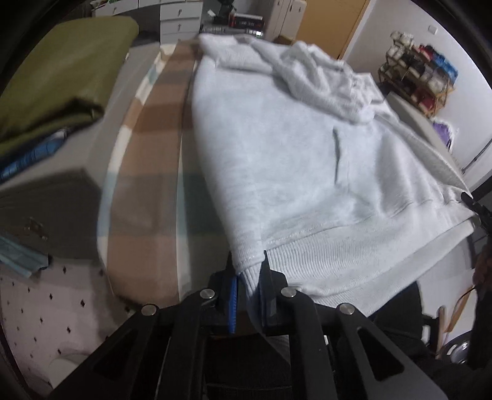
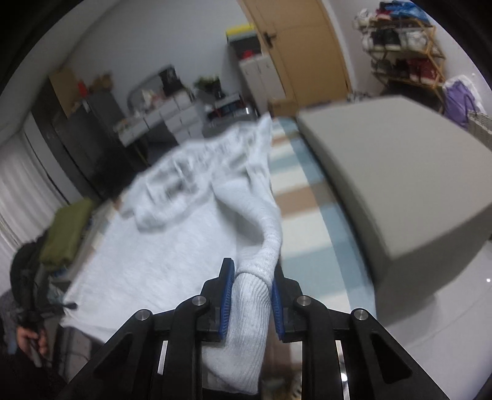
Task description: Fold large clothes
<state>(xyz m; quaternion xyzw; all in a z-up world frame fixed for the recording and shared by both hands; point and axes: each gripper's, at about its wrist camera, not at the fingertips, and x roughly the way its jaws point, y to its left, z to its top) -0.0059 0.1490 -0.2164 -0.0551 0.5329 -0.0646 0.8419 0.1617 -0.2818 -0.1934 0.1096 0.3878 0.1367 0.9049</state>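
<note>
A large pale grey sweatshirt (image 1: 292, 154) lies spread on a striped blanket (image 1: 153, 147), its sleeves and hood bunched at the far end. In the left wrist view, my left gripper (image 1: 247, 261) is shut on the near left corner of the ribbed hem (image 1: 323, 264). In the right wrist view, my right gripper (image 2: 252, 270) is shut on the other ribbed hem corner (image 2: 246, 307), which hangs lifted off the surface. The sweatshirt's body (image 2: 160, 252) stretches away to the left. A hand (image 2: 30, 338) with the left gripper shows at that view's left edge.
Folded olive-green fabric (image 1: 61, 67) lies to the left of the blanket. A big grey cushion block (image 2: 399, 184) stands on the right. Farther off are white drawers (image 1: 178, 21), a wooden door (image 2: 301, 46) and a shoe rack (image 1: 421, 77).
</note>
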